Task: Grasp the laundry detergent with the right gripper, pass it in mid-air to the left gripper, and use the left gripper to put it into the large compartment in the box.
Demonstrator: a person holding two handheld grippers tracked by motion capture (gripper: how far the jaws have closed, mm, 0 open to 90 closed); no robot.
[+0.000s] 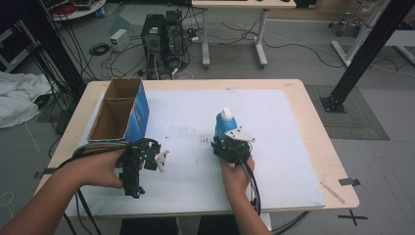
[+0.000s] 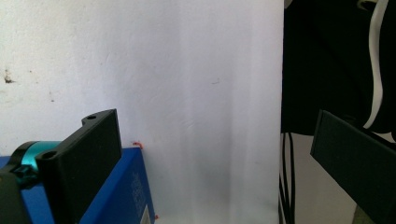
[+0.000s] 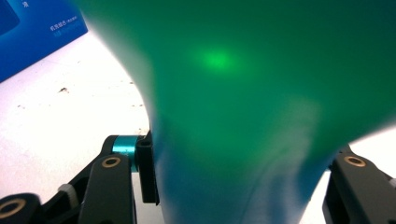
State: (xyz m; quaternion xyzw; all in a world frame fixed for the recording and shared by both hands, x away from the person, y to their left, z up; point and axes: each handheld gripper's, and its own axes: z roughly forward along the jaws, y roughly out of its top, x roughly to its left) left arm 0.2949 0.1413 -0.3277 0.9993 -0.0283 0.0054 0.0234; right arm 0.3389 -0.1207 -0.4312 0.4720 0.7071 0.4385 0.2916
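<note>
Your right gripper (image 1: 230, 142) pinches the upright blue bottle (image 1: 224, 125) near the table (image 1: 303, 147) centre, cap up. The open cardboard box (image 1: 120, 110) stands well to its left, nearer your left gripper (image 1: 159, 159), whose jaws are spread and hold nothing.

I could read nothing for certain: the blue box (image 3: 32, 32) carried small white print, too blurred from my right gripper view, and faint lettering on its side was illegible from my left
</note>
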